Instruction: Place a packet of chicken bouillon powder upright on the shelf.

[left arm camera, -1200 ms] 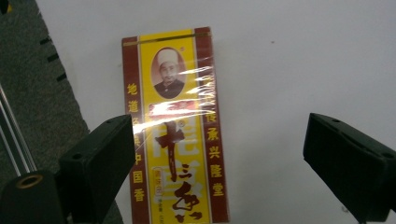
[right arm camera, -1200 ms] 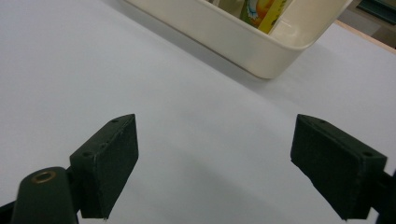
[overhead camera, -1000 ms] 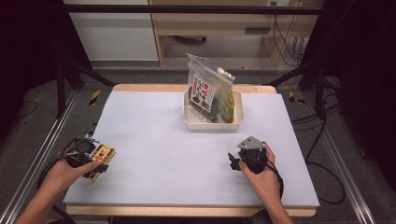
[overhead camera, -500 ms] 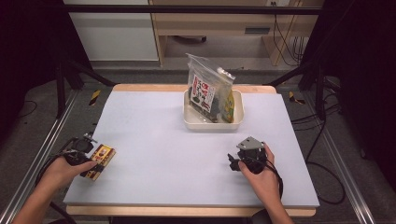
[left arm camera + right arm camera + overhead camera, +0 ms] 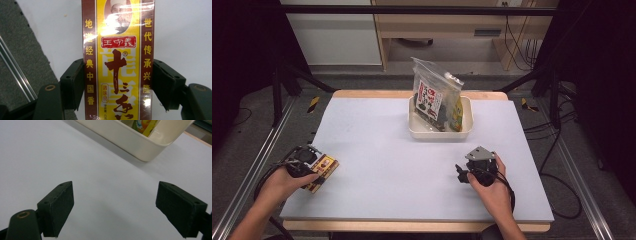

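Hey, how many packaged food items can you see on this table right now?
3, maybe more. A yellow seasoning box sits between the left gripper jaws at the table's left edge. A clear snack bag and a yellow packet stand in the cream tub; the bag may hide others.

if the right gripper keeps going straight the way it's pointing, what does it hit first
Probably the cream tray. The right gripper is open with bare table between its jaws, and the tray's near wall lies ahead, slightly to the right in its own view. Depth is hard to judge, so it might only clip the tray's corner.
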The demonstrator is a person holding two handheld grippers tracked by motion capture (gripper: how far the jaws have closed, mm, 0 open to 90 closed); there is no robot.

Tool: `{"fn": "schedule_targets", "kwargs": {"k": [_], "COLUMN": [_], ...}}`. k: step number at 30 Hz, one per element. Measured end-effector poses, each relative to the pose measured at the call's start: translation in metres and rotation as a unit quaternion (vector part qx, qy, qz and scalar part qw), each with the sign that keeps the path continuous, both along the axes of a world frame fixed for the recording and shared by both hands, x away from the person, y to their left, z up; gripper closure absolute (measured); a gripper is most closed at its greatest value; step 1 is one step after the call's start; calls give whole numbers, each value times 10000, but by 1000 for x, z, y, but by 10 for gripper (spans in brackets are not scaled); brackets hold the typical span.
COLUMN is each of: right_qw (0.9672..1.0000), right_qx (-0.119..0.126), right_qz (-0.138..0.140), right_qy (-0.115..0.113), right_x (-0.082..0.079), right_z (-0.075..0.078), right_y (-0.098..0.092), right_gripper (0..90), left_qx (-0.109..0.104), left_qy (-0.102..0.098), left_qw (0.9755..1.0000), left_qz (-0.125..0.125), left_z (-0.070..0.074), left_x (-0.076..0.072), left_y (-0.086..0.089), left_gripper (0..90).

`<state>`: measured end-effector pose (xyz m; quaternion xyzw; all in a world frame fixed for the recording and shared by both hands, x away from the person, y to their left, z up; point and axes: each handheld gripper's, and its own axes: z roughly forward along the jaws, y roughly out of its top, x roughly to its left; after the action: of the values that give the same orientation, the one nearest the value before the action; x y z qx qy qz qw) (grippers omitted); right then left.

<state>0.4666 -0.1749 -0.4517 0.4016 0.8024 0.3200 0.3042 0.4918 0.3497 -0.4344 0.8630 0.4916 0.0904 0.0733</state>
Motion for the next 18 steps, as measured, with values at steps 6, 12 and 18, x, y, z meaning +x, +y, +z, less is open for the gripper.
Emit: {"fn": "schedule_targets", "kwargs": {"k": [6, 12, 18], "right_qw": [10000, 10000, 9998], "right_qx": [-9, 44, 177], "right_qz": [-5, -39, -65], "right_qy": [3, 24, 101], "right_x": [0, 1, 3], "right_z": [0, 0, -1], "right_y": [1, 0, -1], "right_gripper": [152, 152, 152], "left_qx": [33, -10, -23], "left_qy": [-149, -372, -509], "left_qw": [9993, 9973, 9942], "left_qz": [-338, -638, -950], "left_z": [7, 15, 23], "left_x": [0, 1, 7], "left_y": [-18, -39, -62], "left_gripper": [323, 323, 323]}}
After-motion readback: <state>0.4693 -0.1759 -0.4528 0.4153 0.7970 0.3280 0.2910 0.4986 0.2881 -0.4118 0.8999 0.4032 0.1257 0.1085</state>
